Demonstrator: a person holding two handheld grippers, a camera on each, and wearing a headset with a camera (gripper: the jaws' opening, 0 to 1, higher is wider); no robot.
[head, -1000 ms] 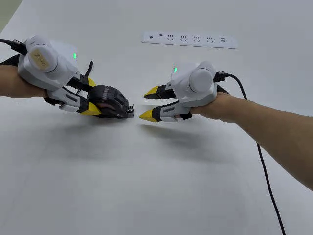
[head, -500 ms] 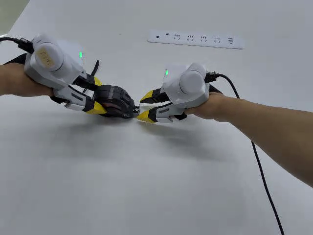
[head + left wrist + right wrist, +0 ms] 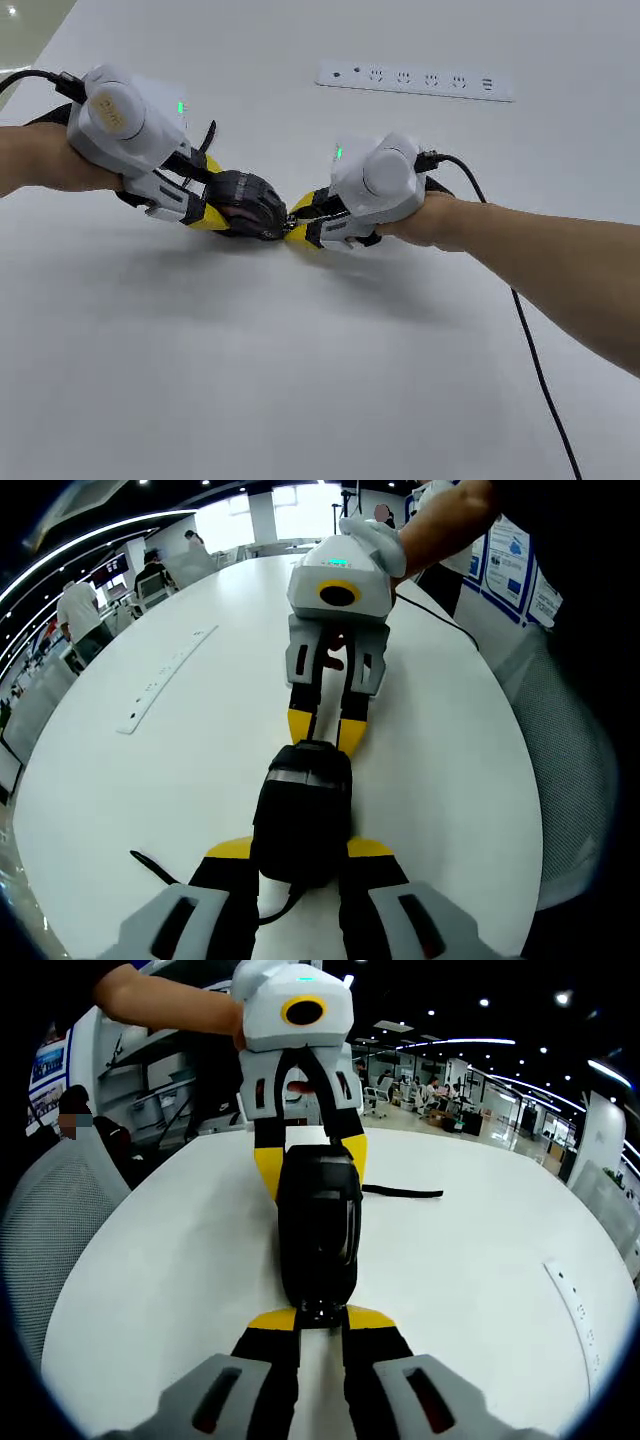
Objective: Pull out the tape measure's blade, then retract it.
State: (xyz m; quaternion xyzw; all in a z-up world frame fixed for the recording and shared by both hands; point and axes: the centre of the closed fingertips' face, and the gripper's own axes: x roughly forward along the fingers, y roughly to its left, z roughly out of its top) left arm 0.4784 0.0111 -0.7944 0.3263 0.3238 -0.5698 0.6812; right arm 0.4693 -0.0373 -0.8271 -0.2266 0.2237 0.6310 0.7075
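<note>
**End hook (image 3: pixel 320 1310) may slip from my right claw (image 3: pixel 298 222)**

My left claw (image 3: pixel 213 196) pinches the black, rounded tape measure (image 3: pixel 247 205) by its 2 sides, low at the white table (image 3: pixel 300 380). My right claw's 2 yellow tips sit close either side of the small metal hook; I cannot tell if they grip. A shallow bite could let it slip as I pull, or twist the case loose.

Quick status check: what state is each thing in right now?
tape measure: blade retracted, tab at case mouth
left gripper: shut on tape measure
right gripper: jaws flanking the tab, grip uncertain
power strip: flat on table, sockets empty
</note>
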